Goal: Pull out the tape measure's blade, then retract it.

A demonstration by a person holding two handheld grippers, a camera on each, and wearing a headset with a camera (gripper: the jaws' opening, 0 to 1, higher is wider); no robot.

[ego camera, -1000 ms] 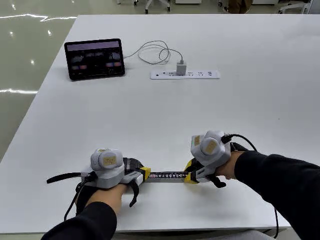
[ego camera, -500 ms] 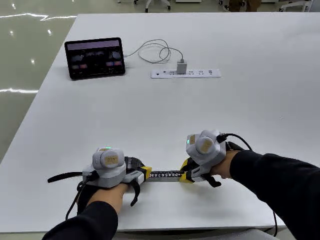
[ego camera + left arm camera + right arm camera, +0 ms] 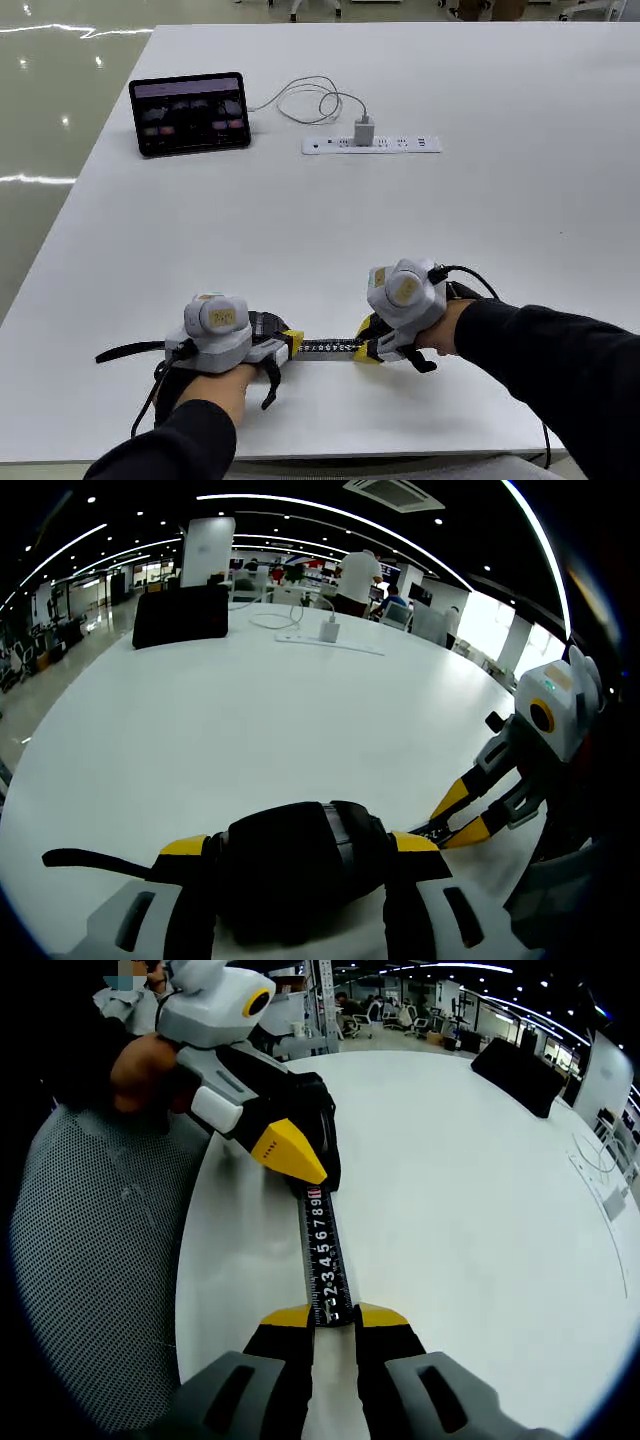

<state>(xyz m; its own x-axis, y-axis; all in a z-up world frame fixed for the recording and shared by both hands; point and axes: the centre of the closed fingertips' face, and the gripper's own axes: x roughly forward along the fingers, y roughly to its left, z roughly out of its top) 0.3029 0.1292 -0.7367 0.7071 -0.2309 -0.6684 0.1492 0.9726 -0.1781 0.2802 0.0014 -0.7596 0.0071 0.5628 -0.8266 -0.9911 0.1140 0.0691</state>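
Low in the head view, the left hand-held gripper (image 3: pixel 284 346) is clamping the tape measure (image 3: pixel 264 327) on the surface (image 3: pixel 400 220); the right hand-held gripper (image 3: pixel 364 351) is pinching the blade (image 3: pixel 325 348), which is lying left-to-right between them; retracting is probably calling for the right one to travel leftward.

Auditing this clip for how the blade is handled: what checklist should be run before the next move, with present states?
1. Tape measure case clamped in left gripper: ok.
2. Blade end pinched by right gripper: ok.
3. Blade straight and unkinked between the grippers: ok.
4. Blade lock released: cannot tell.
5. Strap lying away from the blade: ok.
6. Tablet and power strip far from the work: ok.
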